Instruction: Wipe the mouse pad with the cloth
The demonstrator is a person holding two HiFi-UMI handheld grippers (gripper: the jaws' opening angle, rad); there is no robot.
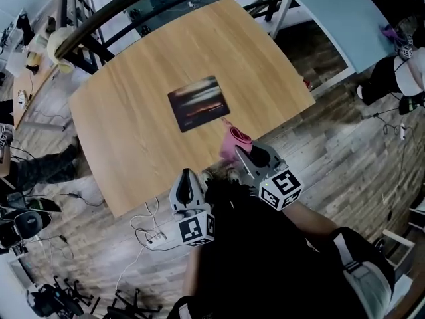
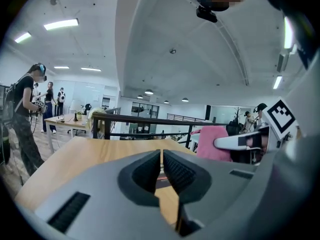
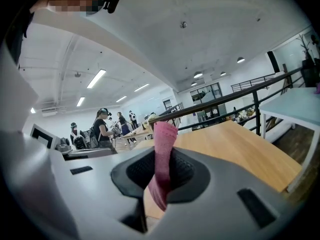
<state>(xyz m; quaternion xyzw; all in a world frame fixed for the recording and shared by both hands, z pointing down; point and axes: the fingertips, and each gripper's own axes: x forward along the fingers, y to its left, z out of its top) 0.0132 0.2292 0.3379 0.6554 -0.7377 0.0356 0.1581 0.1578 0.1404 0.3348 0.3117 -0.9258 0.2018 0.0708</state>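
Note:
A dark mouse pad [image 1: 198, 103] with a reddish picture lies near the middle of the wooden table [image 1: 133, 111]. My right gripper [image 1: 240, 153] is shut on a pink cloth [image 1: 234, 142], which sticks up between the jaws [image 3: 162, 159] and hangs just over the table's near edge, short of the pad. My left gripper [image 1: 186, 180] is shut and empty, held off the near edge to the left; its closed jaws [image 2: 162, 171] point across the tabletop, with the cloth [image 2: 212, 141] at the right.
A black railing [image 1: 133, 8] runs behind the table. A pale blue table [image 1: 345, 15] stands at the upper right. Cables and a power strip [image 1: 157, 236] lie on the wooden floor near my feet. People stand at desks in the distance [image 2: 25, 104].

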